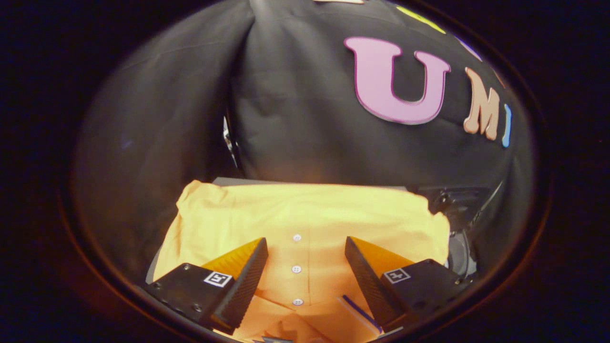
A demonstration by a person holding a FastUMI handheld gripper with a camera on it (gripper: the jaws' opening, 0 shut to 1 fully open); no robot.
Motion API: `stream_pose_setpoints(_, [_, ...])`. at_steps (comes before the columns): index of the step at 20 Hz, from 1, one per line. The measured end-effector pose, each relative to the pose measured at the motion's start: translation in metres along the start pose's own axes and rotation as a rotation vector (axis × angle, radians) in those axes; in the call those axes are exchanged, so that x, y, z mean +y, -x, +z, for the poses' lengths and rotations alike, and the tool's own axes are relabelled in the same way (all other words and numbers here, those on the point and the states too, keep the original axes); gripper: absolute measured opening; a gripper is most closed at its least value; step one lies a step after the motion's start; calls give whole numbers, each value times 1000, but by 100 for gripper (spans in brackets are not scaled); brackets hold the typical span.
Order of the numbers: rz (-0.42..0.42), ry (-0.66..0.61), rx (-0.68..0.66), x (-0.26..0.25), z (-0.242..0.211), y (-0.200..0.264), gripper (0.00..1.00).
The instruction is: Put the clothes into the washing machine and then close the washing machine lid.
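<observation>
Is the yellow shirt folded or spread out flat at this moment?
Folded. The yellow shirt lies as a neat rectangle, button placket up, collar near the gripper, whose fingers are open above it.

Black cloth wall [295, 105] behind, creased; dim booth, warm light low.

Open gap between spread jaws above yellow shirt [305, 224].
</observation>
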State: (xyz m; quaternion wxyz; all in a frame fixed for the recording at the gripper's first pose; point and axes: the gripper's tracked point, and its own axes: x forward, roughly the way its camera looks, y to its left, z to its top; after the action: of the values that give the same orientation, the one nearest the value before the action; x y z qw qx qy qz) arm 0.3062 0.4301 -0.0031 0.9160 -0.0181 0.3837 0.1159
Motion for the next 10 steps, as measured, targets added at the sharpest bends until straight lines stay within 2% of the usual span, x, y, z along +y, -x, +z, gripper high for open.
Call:
stream_pose_setpoints(1, [5, 19, -80, -4, 19, 0, 88])
stream_pose_setpoints(2, [14, 34, -41, -3, 8, -2, 77])
stream_pose_setpoints(6, [43, 50, -87, -10, 10, 2, 33])
stream_pose_setpoints(8, [110, 1, -58, -20, 2, 9, 11])
stream_pose_setpoints(10, [184, -46, -49, -34, -5, 11, 6])
